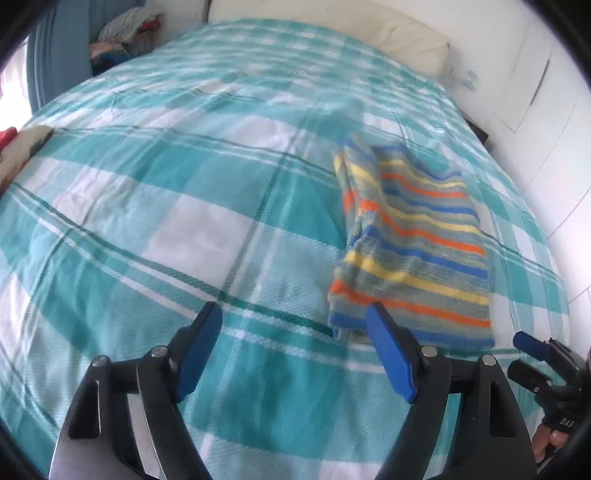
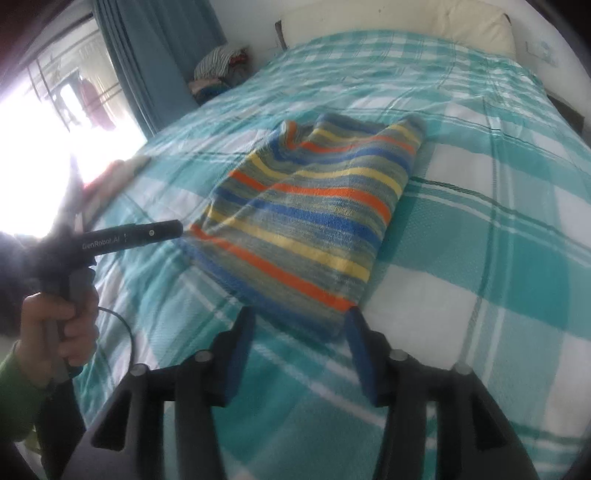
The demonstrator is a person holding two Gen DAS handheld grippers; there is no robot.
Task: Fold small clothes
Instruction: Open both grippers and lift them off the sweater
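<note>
The teal-and-white checked bedspread (image 1: 192, 236) lies bare and flat across its left and near parts, open to any pass. On the right, a folded striped knit garment (image 1: 417, 236) takes up space. A cream pillow (image 1: 332, 33) blocks the far edge.

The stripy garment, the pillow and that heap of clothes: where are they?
Stripy garment (image 2: 314, 210), right wrist view: middle of its top folded layer.
Pillow (image 1: 369, 33), left wrist view: cream front face, at the bed's far end.
Heap of clothes (image 2: 218, 74), right wrist view: the striped piece on top.
</note>
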